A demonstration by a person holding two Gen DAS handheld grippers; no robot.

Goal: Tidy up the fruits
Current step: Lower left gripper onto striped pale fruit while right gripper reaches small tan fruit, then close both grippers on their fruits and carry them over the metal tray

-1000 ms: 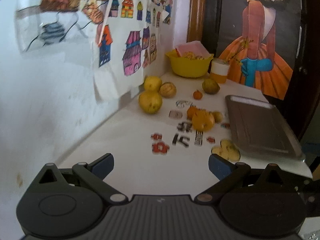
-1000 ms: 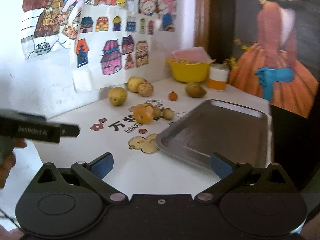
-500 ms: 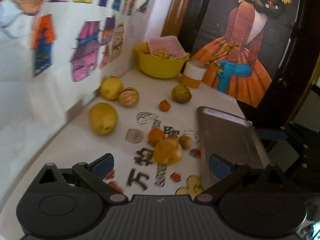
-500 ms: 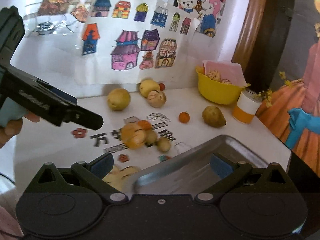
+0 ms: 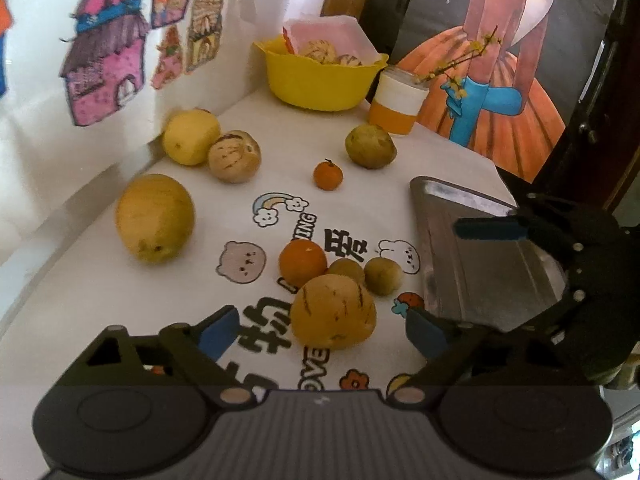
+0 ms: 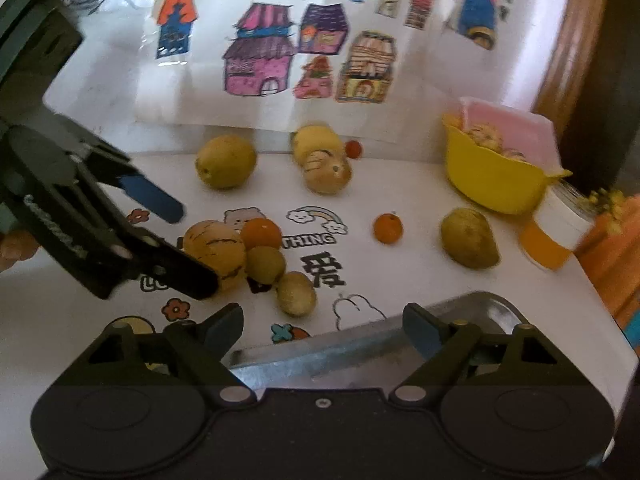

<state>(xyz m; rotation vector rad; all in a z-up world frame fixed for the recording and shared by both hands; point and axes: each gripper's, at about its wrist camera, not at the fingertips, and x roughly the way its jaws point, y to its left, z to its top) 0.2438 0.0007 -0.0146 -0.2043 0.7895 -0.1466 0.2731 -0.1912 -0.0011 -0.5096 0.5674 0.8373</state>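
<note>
While both tongs stand spread and grip nothing, the fruits lie loose on the white worktop, none on the tray.

Left tongs: spread wide, low over the worktop, the striped melon between the blue pads and just ahead of them. Whether a pad touches it cannot be told.

Right tongs: spread wide, over the near rim of the tray, empty.

Central cluster: striped melon, orange behind it, two small brown-green fruits beside, all touching or nearly so, lying on printed lettering and cartoon figures.

Left side, near the wall: large yellow fruit, alone. Farther back, a yellow fruit touching a second striped melon.

Back centre: small tangerine, apart; a green-brown fruit behind it, just before the cup, white above and orange below.

Back corner: yellow bowl with contents and a pink sheet inside.

Tray: grey metal, right side of the worktop, bare.

Wall: paper drawings of houses. A poster of a figure in an orange dress stands behind the cup.
</note>
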